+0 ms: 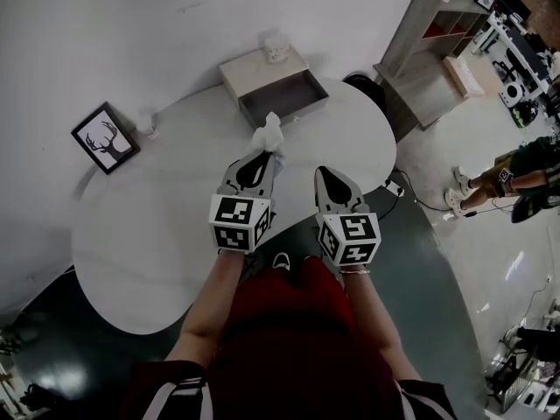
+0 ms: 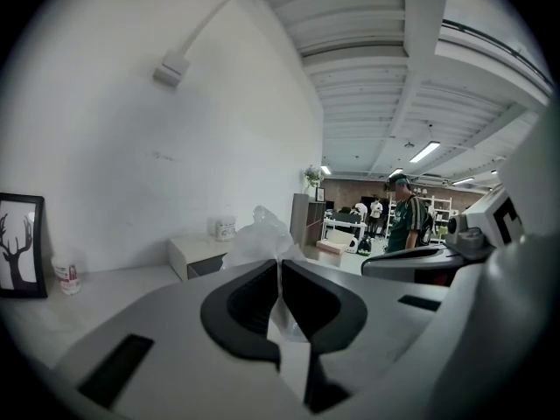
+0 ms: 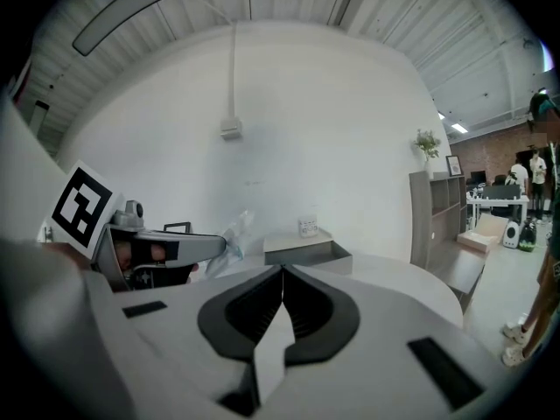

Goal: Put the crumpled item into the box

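Observation:
My left gripper (image 1: 267,153) is shut on a crumpled clear plastic wrapper (image 1: 268,134), which sticks up past its tips. In the left gripper view the crumpled wrapper (image 2: 260,237) rises from between the closed jaws of the left gripper (image 2: 279,265). The grey open box (image 1: 276,90) stands just beyond it at the far side of the white table (image 1: 149,226); the box (image 2: 199,255) shows left of the wrapper. My right gripper (image 1: 325,172) hovers beside the left one, shut and empty. In the right gripper view the right gripper (image 3: 282,271) points at the box (image 3: 308,250), with the wrapper (image 3: 233,234) at left.
A framed deer picture (image 1: 104,138) and a small white cup (image 1: 147,128) stand at the table's far left. A small white container (image 1: 277,52) sits on the box's top. A grey shelf unit (image 1: 433,42) stands to the right, and a person (image 1: 516,175) is on the floor beyond.

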`<state>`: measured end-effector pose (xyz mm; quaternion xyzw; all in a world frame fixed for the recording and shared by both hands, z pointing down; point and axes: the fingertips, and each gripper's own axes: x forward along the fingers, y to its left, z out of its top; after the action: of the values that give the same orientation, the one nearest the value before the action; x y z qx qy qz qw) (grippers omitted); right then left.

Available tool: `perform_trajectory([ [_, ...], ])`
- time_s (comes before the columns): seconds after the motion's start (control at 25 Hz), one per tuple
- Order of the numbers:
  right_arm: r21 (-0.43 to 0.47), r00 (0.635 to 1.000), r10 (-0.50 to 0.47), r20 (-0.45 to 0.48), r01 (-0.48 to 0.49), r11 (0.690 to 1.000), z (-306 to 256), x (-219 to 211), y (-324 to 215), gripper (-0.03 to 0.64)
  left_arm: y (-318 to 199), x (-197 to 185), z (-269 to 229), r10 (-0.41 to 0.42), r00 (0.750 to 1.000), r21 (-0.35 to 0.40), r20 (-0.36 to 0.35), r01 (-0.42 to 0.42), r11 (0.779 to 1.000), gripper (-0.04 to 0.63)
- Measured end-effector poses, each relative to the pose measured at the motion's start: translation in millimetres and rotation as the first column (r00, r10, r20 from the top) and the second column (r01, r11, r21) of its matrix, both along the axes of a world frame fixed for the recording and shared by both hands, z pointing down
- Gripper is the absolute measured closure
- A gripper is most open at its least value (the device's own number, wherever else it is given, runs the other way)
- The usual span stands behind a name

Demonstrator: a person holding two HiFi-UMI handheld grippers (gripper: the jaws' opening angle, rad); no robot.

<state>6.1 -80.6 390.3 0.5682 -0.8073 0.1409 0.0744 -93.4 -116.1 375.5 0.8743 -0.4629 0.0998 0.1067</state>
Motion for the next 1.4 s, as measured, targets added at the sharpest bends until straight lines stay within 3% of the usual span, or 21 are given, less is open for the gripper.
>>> perform_trajectory([
  [0.48, -0.028, 0.999, -0.045, 0.002, 0.045, 0.999, 13.1, 16.2, -66.5, 0.601, -75.6, 15.6, 16.8, -0.023, 0.996, -0.030, 0.086, 0.025, 0.999, 0.558],
  [1.04, -0.083, 0.986, -0.166, -0.015, 0.164, 0.983, 40.6, 27.1, -146.6, 0.601, -158.7, 38.8, 44.5, -0.080, 0.990, -0.085, 0.118, 0.091, 0.992, 0.558],
  [1.4, -0.106, 0.982, -0.187, 0.001, 0.186, 0.977, 53.9, 26.9, -176.8, 0.601, -189.3, 46.8, 54.1, -0.086, 0.987, -0.105, 0.132, 0.100, 0.989, 0.558],
])
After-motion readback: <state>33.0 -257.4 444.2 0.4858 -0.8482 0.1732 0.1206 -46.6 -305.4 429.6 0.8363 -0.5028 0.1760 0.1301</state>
